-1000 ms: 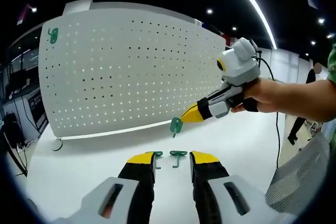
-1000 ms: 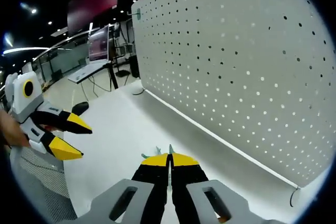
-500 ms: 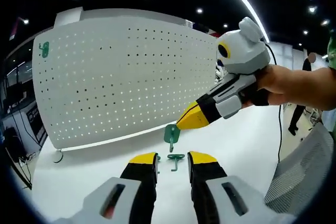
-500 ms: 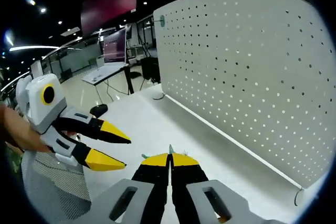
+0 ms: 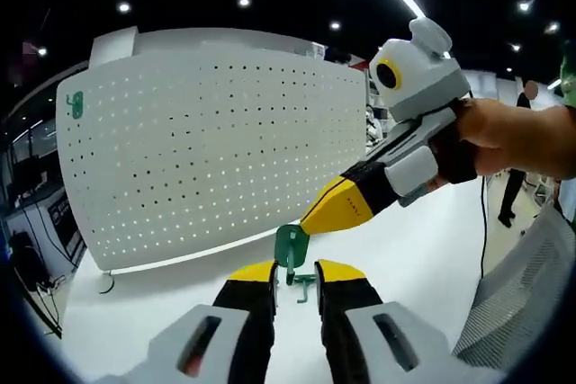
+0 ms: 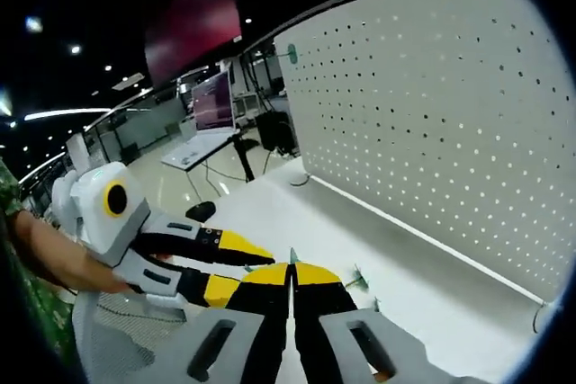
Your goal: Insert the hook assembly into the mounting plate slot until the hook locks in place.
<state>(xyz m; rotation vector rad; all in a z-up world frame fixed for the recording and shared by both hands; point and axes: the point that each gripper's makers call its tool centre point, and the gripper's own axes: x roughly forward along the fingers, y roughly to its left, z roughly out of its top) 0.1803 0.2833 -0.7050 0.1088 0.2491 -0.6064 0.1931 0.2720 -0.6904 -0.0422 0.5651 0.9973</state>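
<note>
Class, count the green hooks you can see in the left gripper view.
3: one on the pegboard, top left; one held by the right gripper at; one on the table. Others may be hidden.

My left gripper (image 5: 294,272) has two black jaws capped in yellow, on pale grey bases with dark slots, at the frame's bottom centre. My right gripper (image 6: 291,269) is built the same. In the left gripper view its grey-white body sits upper right. A green patterned sleeve (image 6: 20,258) shows at the left edge.
</note>
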